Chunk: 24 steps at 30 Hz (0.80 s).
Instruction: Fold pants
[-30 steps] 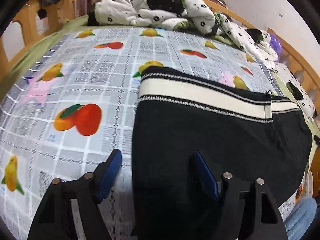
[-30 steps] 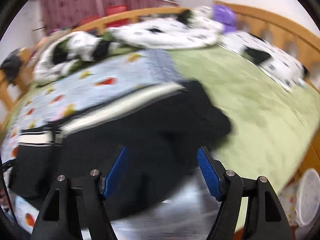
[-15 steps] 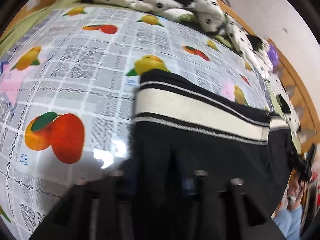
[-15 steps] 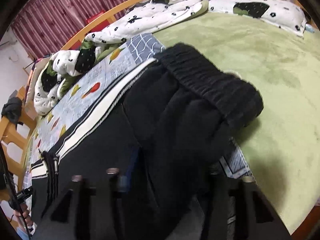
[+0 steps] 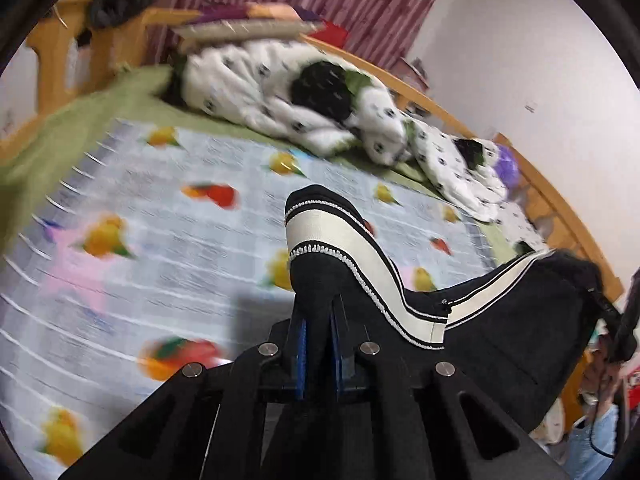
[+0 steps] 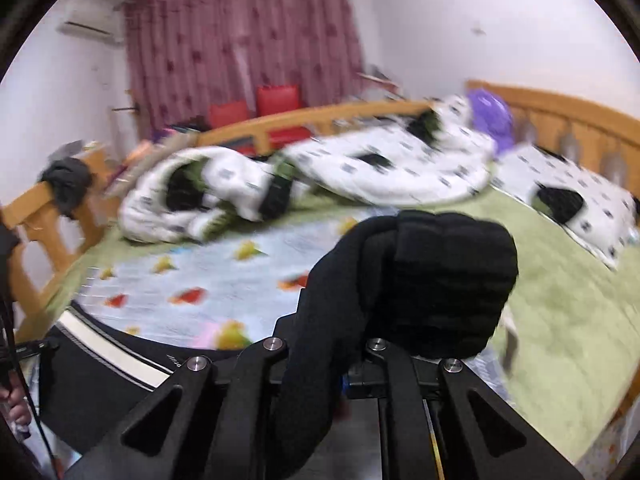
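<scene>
The black pants [image 5: 520,320] with a cream side stripe hang lifted between both grippers above the fruit-print sheet [image 5: 160,220]. My left gripper [image 5: 318,344] is shut on the leg-end fabric, which stands up above its blue pads. My right gripper [image 6: 340,364] is shut on the ribbed black waistband [image 6: 440,280], which bunches above it. The striped part of the pants [image 6: 112,356] trails off to the left in the right wrist view.
A rumpled white spotted quilt [image 5: 300,96] lies along the far side of the bed. A green blanket [image 6: 560,300] and a pillow [image 6: 580,208] are at the right. A wooden bed rail [image 6: 560,112] runs around. Maroon curtains [image 6: 240,40] hang behind.
Both grippers went from open over the flat pants to shut on the fabric. Both have since lifted, raising the pants off the sheet.
</scene>
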Tool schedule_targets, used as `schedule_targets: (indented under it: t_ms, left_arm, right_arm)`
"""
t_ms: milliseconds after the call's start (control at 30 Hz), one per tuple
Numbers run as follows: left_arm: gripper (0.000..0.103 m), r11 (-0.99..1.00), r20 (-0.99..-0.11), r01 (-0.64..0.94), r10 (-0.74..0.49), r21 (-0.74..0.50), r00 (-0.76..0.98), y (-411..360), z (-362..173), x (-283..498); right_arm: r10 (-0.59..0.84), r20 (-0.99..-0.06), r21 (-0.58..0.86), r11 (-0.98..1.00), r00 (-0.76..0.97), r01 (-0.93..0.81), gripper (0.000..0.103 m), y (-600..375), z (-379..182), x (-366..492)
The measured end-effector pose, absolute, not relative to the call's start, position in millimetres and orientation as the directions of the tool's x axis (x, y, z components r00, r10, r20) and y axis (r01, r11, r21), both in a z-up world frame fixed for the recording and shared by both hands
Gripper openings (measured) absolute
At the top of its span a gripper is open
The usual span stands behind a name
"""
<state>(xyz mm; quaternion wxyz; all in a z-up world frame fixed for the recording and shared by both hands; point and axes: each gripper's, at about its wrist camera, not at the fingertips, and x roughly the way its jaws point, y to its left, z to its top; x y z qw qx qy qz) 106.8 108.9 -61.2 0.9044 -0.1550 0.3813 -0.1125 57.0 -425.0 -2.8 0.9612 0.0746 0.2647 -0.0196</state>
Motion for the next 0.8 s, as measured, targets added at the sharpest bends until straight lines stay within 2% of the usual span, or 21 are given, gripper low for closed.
schedule_targets:
  t_ms: [100,200,300,367,400,467,500,533,600,667,733,800]
  left_arm:
    - [0.01,0.969,-0.698,0.005,-0.182,-0.248,0.693,145,-54,100]
    - [0.011,0.99,-0.736,-0.058,-0.057,-0.13,0.674,165,-70,102]
    - [0.011,0.986,-0.795,-0.162,0.066,-0.041,0.603,187,-116,113]
    - [0.014,0.983,-0.823,-0.184,0.101,-0.005,0.559,195,-142,118]
    - [0.019,0.981,-0.841,-0.193,0.114,0.012,0.528,197,-151,122]
    - [0.022,0.979,-0.86,-0.198,0.134,0.04,0.492,196,-158,124]
    - [0.026,0.979,-0.852,-0.197,0.142,0.047,0.504,194,-155,121]
    - [0.028,0.977,-0.837,-0.203,0.161,0.061,0.523,193,-150,118]
    - [0.048,0.973,-0.802,-0.212,0.194,0.086,0.566,188,-139,109]
    - [0.061,0.976,-0.757,-0.202,0.192,0.081,0.625,179,-127,102]
    - [0.062,0.983,-0.733,-0.165,0.169,0.079,0.659,171,-124,98]
    - [0.062,0.99,-0.753,-0.133,0.128,0.054,0.645,160,-130,102]
  right_arm:
    - [0.112,-0.49,0.168,0.985,0.865,-0.032,0.01,-379,11,60]
    - [0.176,-0.509,0.18,0.979,0.842,-0.096,0.01,-353,-3,63]
    - [0.16,-0.64,0.128,0.987,0.752,-0.102,0.011,-338,-57,77]
    - [0.09,-0.764,0.081,0.996,0.639,-0.043,0.013,-347,-111,92]
    - [0.084,-0.806,0.08,0.996,0.586,-0.033,0.014,-352,-129,97]
    - [0.114,-0.884,0.137,0.99,0.454,0.017,0.016,-374,-167,99]
    - [0.162,-0.887,0.191,0.981,0.432,0.025,0.019,-383,-175,93]
    - [0.15,-0.886,0.182,0.983,0.438,0.032,0.027,-388,-174,86]
    - [0.115,-0.876,0.147,0.989,0.468,0.032,0.03,-391,-165,72]
    - [0.05,-0.864,0.077,0.997,0.502,0.033,0.031,-388,-148,55]
    - [0.015,-0.848,0.045,0.998,0.53,0.043,0.032,-387,-137,50]
    - [-0.014,-0.817,0.024,0.998,0.577,0.058,0.032,-385,-121,45]
